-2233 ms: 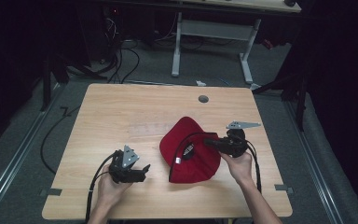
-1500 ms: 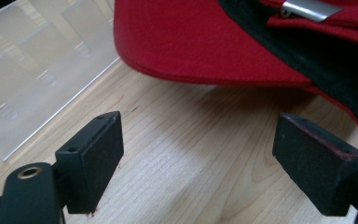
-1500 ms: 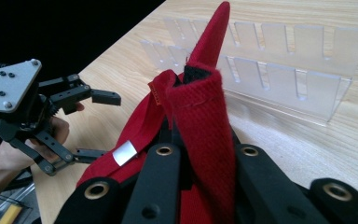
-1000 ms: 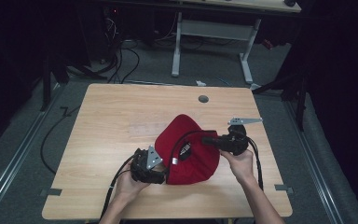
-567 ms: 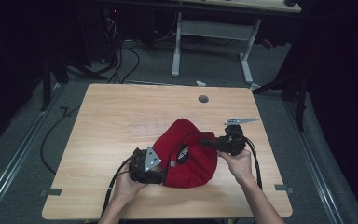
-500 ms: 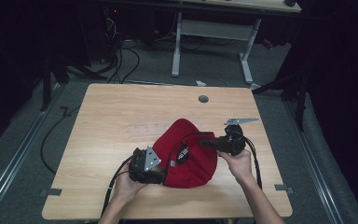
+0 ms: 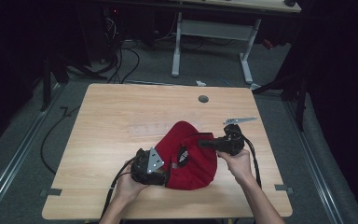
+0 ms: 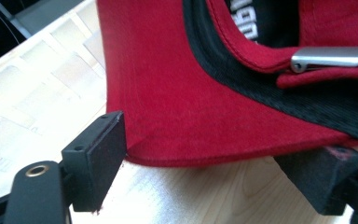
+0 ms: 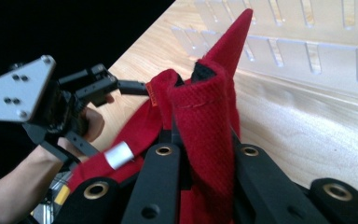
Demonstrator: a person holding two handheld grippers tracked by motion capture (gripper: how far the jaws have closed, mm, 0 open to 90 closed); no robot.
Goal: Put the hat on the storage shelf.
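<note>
Fingers (image 9: 161, 182) of the right gripper (image 9: 200, 154) are clamping tight on a bunched fold of the red cap (image 7: 189, 156), which is lying on the wooden table (image 7: 121, 116) between both hands. The left gripper (image 8: 214, 168) is standing spread, its pads flanking the cap's edge, one just touching. Its own view is catching a silver strap buckle (image 8: 328, 58) and white lettering, too cropped to read; the high view is giving only a dark label patch (image 7: 182, 156).
</note>
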